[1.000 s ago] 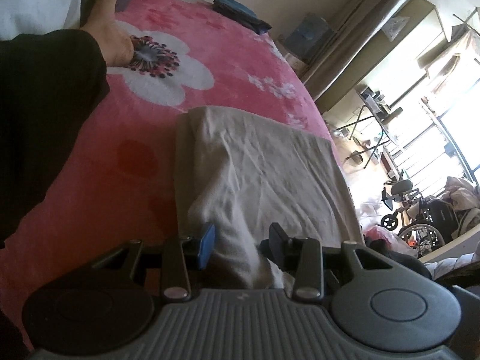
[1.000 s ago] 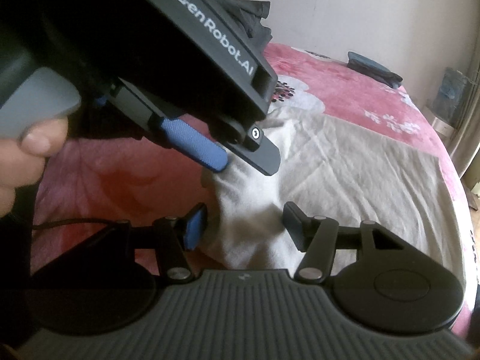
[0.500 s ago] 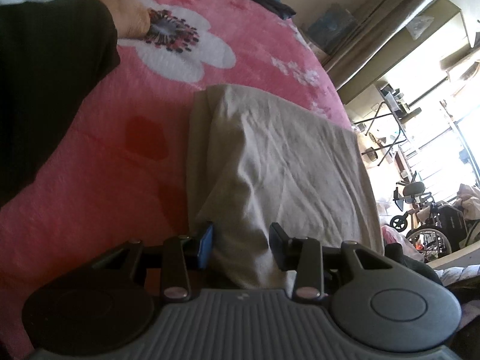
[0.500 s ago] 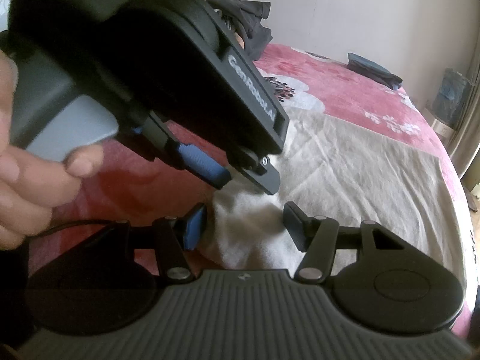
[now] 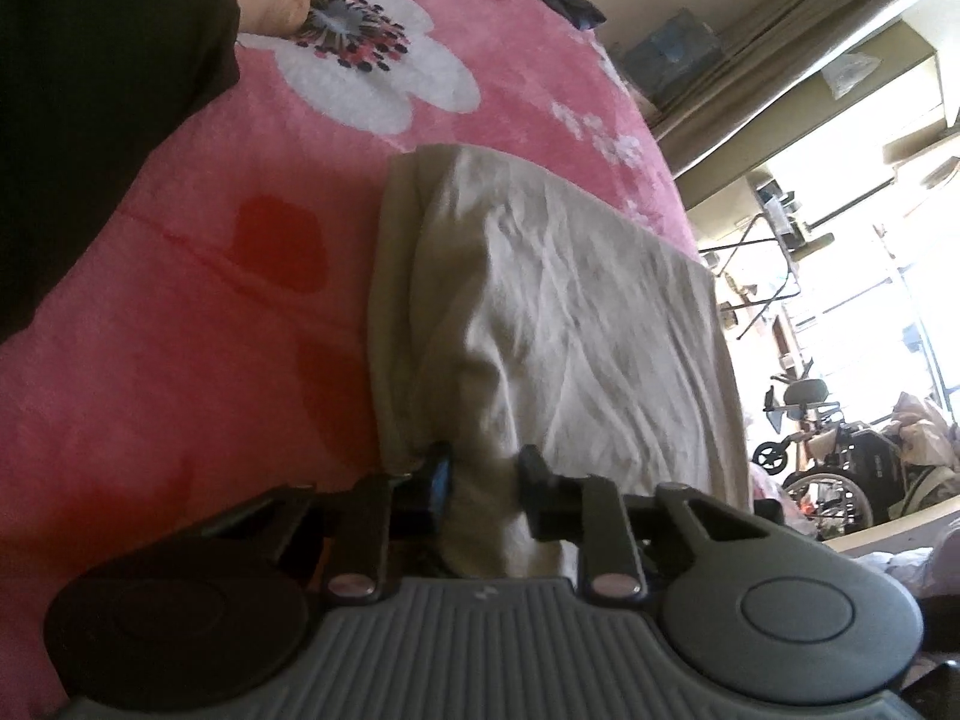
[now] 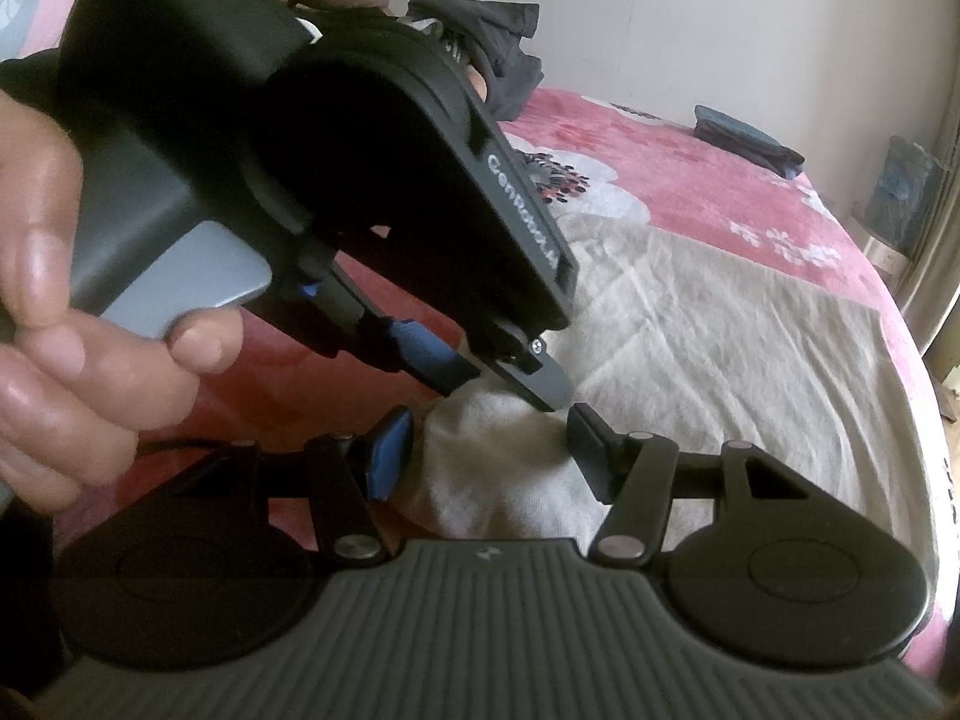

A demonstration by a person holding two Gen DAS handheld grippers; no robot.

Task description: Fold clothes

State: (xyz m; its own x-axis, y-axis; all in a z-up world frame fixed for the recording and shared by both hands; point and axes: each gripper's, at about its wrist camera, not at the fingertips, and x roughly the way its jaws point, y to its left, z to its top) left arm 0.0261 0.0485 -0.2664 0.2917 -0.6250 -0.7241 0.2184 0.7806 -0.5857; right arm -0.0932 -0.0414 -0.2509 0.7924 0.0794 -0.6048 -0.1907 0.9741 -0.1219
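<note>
Beige crumpled cotton garment (image 5: 570,312) lies spread on the pink fleece blanket (image 5: 180,360), just on the near side of the blanket's big white flower print (image 5: 372,72) and reaching from there to the bed's edge. Its long edge toward the flower looks doubled over, so I judge one fold is already in.

The black handheld left gripper (image 5: 483,480) is at the garment corner farthest from the flower. A second ago its jaws stood wider around a loose hump of cloth. Now they have narrowed and pinch that bunched corner between them. The right wrist view shows the same thing from the side: the left gripper (image 6: 504,381), held in the person's left hand (image 6: 60,300), has tipped down until its fingertips bite into a raised peak of fabric.

The black right gripper (image 6: 486,456) sits just behind that peak, on the side away from the flower. Its jaws are as wide as before and straddle the cloth without pressing it, and the blue pad (image 6: 384,456) stands clear of the fabric.

With one corner secured, the next fold probably needs the right gripper to take its own hold. Lifting with only one corner held would likely drag the garment askew.
</note>
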